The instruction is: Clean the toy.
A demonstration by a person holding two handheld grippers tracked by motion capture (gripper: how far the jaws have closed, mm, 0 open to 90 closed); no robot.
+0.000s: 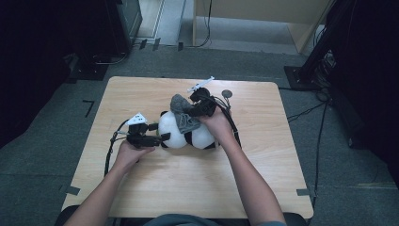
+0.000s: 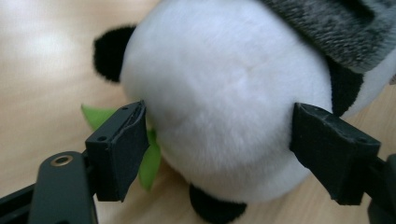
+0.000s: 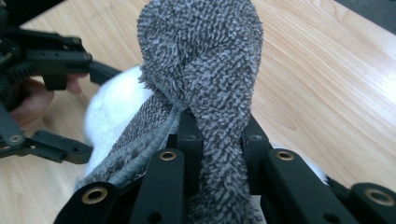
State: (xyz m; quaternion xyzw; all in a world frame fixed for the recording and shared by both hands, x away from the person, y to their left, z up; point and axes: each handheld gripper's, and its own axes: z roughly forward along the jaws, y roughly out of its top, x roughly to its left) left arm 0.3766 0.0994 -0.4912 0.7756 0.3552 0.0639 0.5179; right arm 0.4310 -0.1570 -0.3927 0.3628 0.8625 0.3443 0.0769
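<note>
A black-and-white panda plush [image 1: 186, 134] lies in the middle of the wooden table [image 1: 155, 183]. My left gripper [image 2: 224, 149] is open, its jaws wide apart on either side of the panda's white round part [image 2: 224, 107], right against the fur. A green felt leaf [image 2: 150, 161] pokes out under the panda by the left jaw. My right gripper [image 3: 217, 135] is shut on a grey terry cloth [image 3: 205, 60], which bunches above the jaws and drapes over the panda [image 3: 109, 109]. From above, the cloth [image 1: 181, 113] lies across the panda's top, below the right gripper [image 1: 201, 101].
A small round grey object [image 1: 227, 93] sits on the table behind the right gripper. Black cables [image 1: 234, 129] trail from both grippers across the table. Dark equipment stands on the floor at the far left and right, with a wooden cabinet at the back.
</note>
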